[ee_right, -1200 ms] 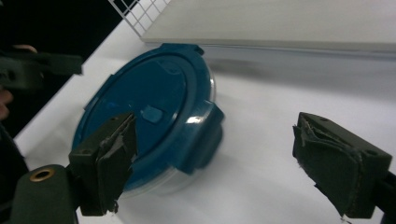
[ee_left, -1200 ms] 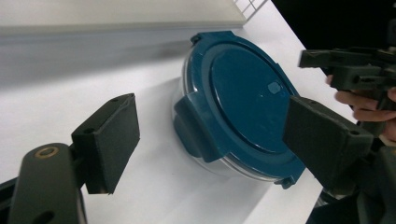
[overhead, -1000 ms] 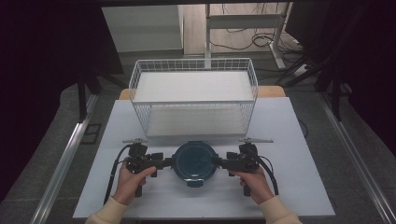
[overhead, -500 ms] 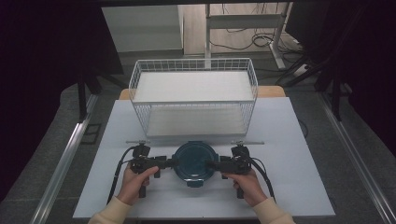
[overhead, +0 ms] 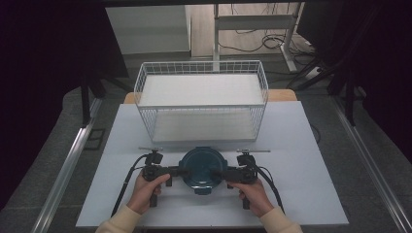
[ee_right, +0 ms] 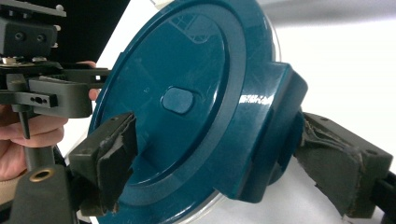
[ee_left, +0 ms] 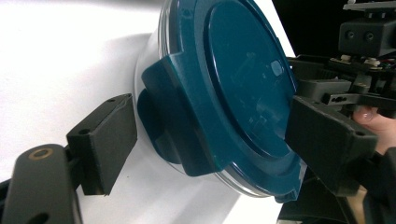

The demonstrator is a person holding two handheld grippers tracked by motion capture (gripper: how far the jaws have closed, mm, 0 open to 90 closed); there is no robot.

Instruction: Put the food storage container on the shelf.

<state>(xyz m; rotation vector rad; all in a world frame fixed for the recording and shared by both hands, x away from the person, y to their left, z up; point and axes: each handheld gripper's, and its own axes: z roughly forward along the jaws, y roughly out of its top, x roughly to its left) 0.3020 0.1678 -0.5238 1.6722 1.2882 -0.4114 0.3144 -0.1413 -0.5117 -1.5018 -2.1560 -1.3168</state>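
This looks like a lab or a recording room. Black curtains (overhead: 43, 73) hang at both sides of the jaws, and metal rails (overhead: 68, 165) run along the grey floor (overhead: 374, 160) on either side. Far beyond the jaws, past the white desk (overhead: 291, 194) and the white wire basket (overhead: 201, 99), loose cables (overhead: 252, 41) lie on the floor under a metal frame (overhead: 252, 22).

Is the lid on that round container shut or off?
Shut. The dark blue lid sits flat over the clear container, its side latches folded down over the rim, on the white table.
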